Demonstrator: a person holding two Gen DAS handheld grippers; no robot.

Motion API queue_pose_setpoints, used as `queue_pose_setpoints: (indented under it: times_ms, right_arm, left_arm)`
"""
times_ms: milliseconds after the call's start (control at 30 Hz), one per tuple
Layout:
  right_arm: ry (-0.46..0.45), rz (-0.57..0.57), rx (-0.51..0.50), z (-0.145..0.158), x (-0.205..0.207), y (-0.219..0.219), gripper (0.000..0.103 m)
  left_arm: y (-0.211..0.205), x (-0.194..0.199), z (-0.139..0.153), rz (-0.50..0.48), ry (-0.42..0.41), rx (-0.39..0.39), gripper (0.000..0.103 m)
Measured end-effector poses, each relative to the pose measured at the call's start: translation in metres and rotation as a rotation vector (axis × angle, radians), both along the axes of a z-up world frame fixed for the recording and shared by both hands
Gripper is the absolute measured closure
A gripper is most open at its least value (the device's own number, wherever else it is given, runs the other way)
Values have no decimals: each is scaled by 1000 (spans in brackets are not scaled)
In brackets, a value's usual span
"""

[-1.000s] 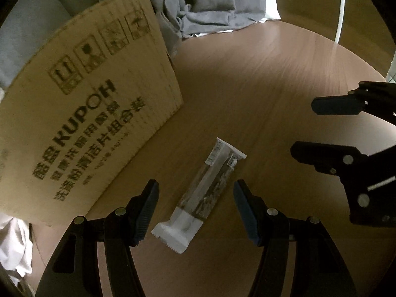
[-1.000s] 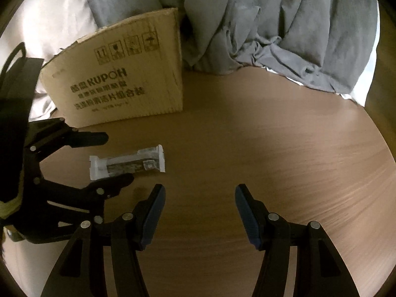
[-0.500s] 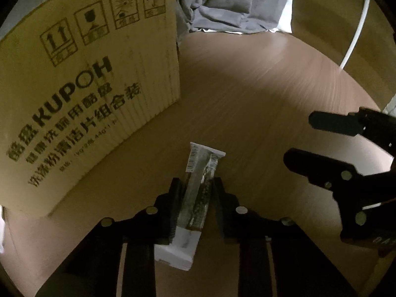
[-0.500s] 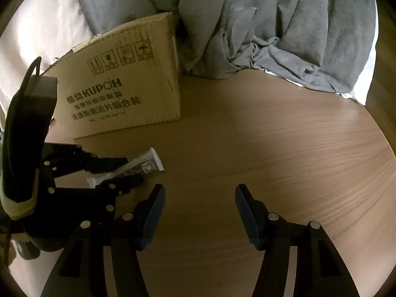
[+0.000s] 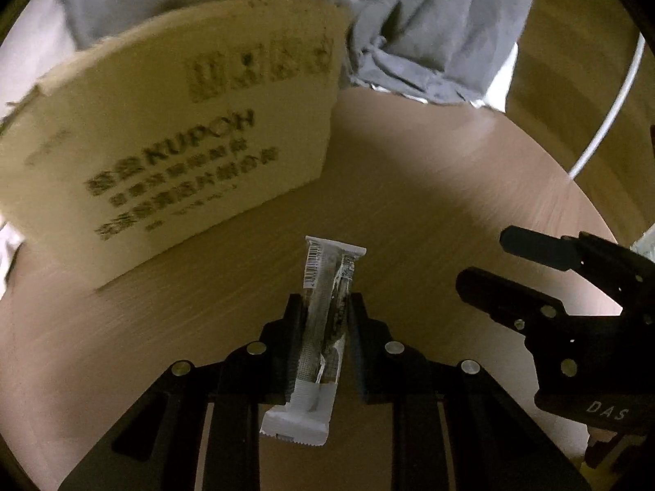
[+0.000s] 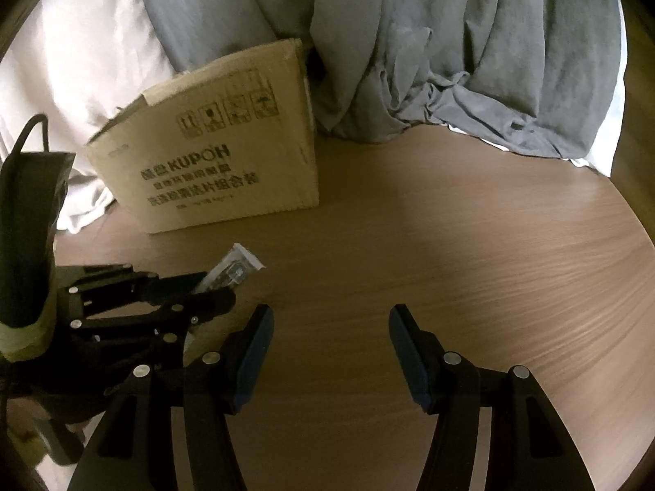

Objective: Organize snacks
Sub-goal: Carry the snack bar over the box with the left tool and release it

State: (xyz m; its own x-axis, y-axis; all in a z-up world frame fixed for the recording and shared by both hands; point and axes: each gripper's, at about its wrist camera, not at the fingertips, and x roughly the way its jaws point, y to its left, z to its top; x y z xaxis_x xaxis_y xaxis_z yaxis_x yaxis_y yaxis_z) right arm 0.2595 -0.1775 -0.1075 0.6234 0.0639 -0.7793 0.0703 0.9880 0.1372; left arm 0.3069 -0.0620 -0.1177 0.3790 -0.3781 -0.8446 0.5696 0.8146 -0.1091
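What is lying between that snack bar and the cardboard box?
Nothing: only bare wooden table separates the snack bar from the cardboard box, seen in both views.

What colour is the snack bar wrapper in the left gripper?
White ends with a clear, dark-looking middle; the snack bar shows best in the left wrist view.

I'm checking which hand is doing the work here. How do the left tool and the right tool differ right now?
The left tool is clamped on the snack bar; the right tool holds nothing. The left tool's fingers sit close together against the wrapper, while the right tool's stand wide apart over bare table. The left tool carries the bar pointing toward the cardboard box; the right tool has only tabletop ahead. Both are black and angled downward.
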Motion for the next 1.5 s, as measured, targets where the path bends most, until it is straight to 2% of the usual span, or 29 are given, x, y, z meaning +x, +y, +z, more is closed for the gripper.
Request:
queue_pose_setpoints:
  times_ms: [200,600,1200,1233,1300,1500]
  right_arm:
    - [-59,19,13,22,-12,4,43]
    - [-192,69,8,70,-30,19,43]
    - [-359,111,-27,135,-24,35,43]
    - [-367,113,-27,139,-23,36,42]
    - [-385,112,-28,146,-19,38,28]
    - [-460,116,-59,169,-9,44,27]
  left_arm:
    - [17,-16,35,107,-100,-29,81]
    - [43,-35,92,233,-244,-84,81]
    - [71,-42,168,317,-470,-145,81]
    - [72,-40,172,318,-483,-148,81]
    - [73,-36,179,322,-510,-144,81]
    - [74,-16,193,333,-550,-136,81]
